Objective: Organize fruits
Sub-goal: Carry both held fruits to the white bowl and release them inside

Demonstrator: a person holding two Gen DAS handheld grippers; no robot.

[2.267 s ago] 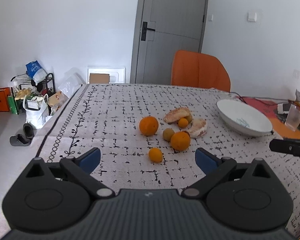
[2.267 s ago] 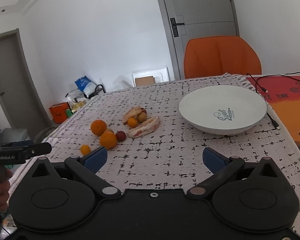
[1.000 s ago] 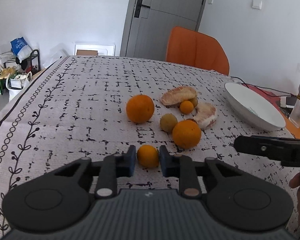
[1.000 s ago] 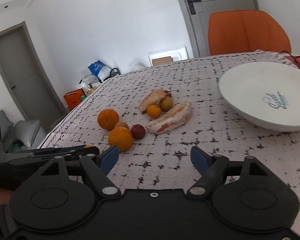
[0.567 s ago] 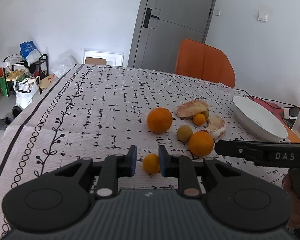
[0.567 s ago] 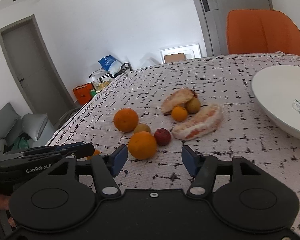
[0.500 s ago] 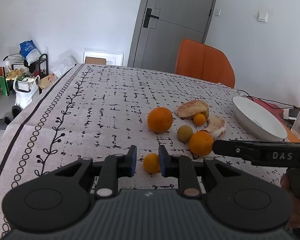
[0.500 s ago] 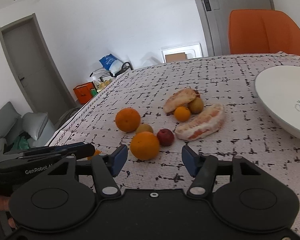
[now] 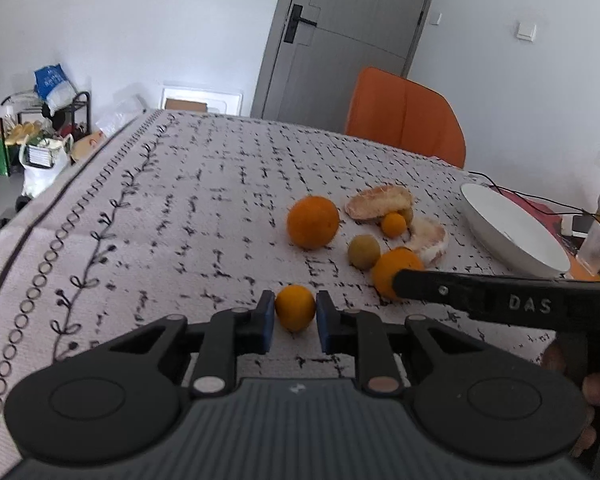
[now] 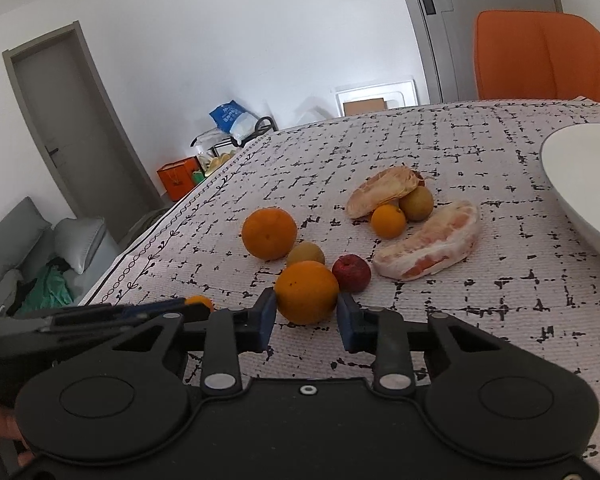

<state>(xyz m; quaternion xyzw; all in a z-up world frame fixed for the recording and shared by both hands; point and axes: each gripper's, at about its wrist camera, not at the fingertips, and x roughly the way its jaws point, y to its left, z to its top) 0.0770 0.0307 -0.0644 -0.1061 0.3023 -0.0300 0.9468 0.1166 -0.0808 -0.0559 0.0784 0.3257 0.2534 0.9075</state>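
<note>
left gripper point(image 9: 295, 322): black two-finger gripper with blue pads, narrowed around the small round orange mandarin point(image 9: 295, 307); the pads sat at the fruit's two sides, touching or all but touching, i could not tell which.
small orange mandarin: it lay on the bench point(image 9: 180, 208) at the near edge of the fruit group, apart from the other fruit; in the right wrist view only a sliver of it point(image 10: 199, 302) showed behind the left gripper's fingers.
right gripper point(image 10: 306, 322): black with blue pads, half open, its pads flanking the large round orange point(image 10: 306, 298), the left pad close against the skin, the right pad just beside it; firm contact could not be told.
large round orange: on the bench, touching a dark red apple point(image 10: 351, 273) on its right and just in front of a small yellow-green round fruit point(image 10: 305, 254).
second large orange point(image 10: 269, 233): it stood farther back on the left of the group.
pomelo segments: one peeled pink-white wedge point(image 10: 429, 245) lay to the right of the apple; another wedge point(image 10: 381, 191) lay behind it, with a small orange point(image 10: 388, 221) and a brownish round fruit point(image 10: 416, 203) tucked between them.
wide white ceramic bowl point(image 9: 511, 236): it stood at the right side of the bench, well apart from the fruit.
bench cover: pale woven cloth with black dashed lines.
orange chair point(image 9: 403, 118): it stood behind the far edge of the bench.
</note>
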